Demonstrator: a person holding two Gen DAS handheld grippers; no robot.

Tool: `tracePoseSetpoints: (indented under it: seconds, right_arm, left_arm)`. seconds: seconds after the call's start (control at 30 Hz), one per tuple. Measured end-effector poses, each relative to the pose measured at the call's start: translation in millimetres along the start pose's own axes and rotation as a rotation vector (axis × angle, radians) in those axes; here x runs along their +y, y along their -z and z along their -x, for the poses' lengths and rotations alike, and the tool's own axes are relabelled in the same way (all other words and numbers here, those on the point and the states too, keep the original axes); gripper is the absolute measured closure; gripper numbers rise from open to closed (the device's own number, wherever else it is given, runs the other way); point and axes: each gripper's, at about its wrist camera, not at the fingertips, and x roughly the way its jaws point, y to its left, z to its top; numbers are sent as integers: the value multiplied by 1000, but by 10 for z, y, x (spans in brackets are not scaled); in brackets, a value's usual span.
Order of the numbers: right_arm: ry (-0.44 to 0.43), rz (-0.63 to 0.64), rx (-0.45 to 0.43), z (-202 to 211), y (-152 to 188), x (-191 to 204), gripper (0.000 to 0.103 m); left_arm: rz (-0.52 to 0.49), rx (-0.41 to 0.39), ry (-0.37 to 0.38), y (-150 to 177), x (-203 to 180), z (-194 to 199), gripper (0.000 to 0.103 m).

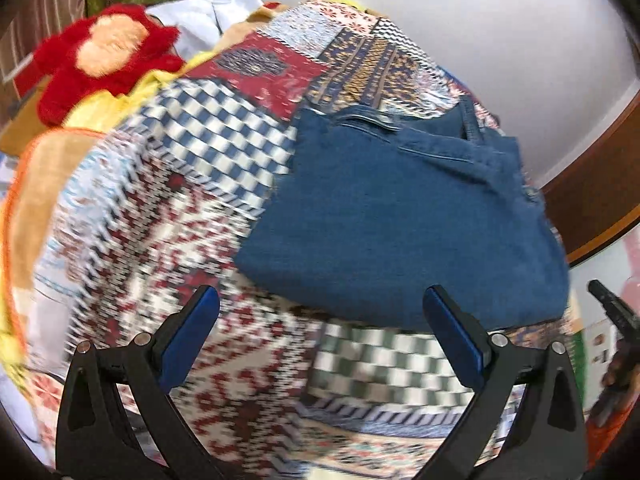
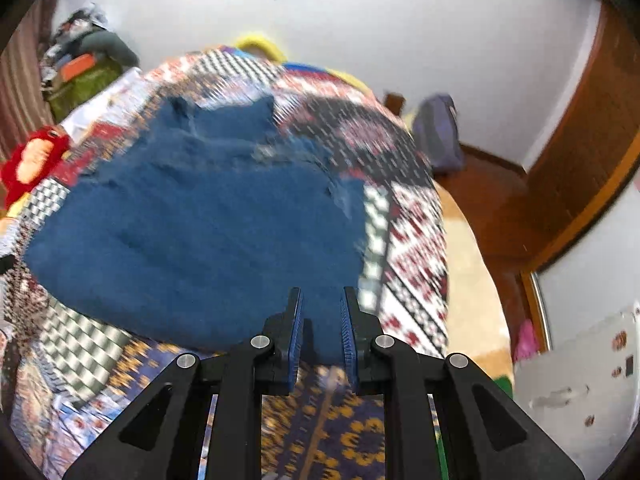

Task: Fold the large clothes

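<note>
A pair of blue jeans (image 1: 404, 216) lies folded on a patchwork bedspread (image 1: 192, 184). In the left wrist view my left gripper (image 1: 320, 304) is wide open and empty, just short of the jeans' near edge. In the right wrist view the jeans (image 2: 200, 232) fill the middle. My right gripper (image 2: 322, 308) has its jaws nearly closed with a narrow gap, and the jeans' near edge shows in that gap. The frame is blurred, so I cannot tell if it pinches the cloth. The right gripper also shows at the right edge of the left wrist view (image 1: 616, 312).
A red plush toy (image 1: 104, 52) and a white cloth (image 1: 208, 16) lie at the bed's far left. A purple backpack (image 2: 436, 132) leans on the wall past the bed. A wooden door (image 2: 592, 132) is at the right. Bags (image 2: 84, 68) are piled at the far left.
</note>
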Motion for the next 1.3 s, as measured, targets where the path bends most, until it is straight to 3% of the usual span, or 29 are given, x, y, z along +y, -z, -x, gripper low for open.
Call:
tracePoseSetpoints:
  seconds: [0.17, 0.23, 0.37, 0.47, 0.7, 0.87, 0.93, 1.0, 1.03, 1.13, 1.2, 1.3]
  right_arm:
    - [-163, -29, -53, 20, -137, 269, 90]
    - [-256, -46, -17, -119, -168, 406, 89]
    - [-332, -37, 83, -451, -156, 621, 89]
    - [-346, -35, 181, -756, -85, 747, 89]
    - [-402, -116, 180, -923, -35, 666, 89]
    - [-442, -189, 190, -940, -2, 563, 89]
    - [-439, -188, 195, -929, -20, 571, 89]
    - [-429, -178, 201, -911, -27, 595, 89]
    - [-424, -171, 206, -902, -35, 602, 89]
    - [-404, -146, 227, -866, -63, 651, 89]
    - [-395, -128, 242, -829, -83, 676, 89]
    - [-413, -116, 265, -751, -113, 706, 89]
  left_arm:
    - [144, 109, 200, 67, -24, -319, 0]
    - [208, 151, 259, 110, -12, -477, 0]
    - [335, 220, 390, 189, 2, -740, 0]
    - [379, 207, 431, 140, 11, -808, 0]
    - [516, 161, 565, -106, 114, -1123, 0]
    - [494, 94, 515, -255, 0, -1219, 1]
    - [458, 67, 443, -290, -15, -1147, 10]
    - [384, 33, 311, -355, -95, -1079, 32]
    - [344, 15, 263, -377, -154, -1051, 33]
    - [290, -37, 197, -433, -251, -939, 47]
    - [245, -90, 154, -498, -323, -793, 67]
    - [221, -170, 156, -616, -385, -547, 76]
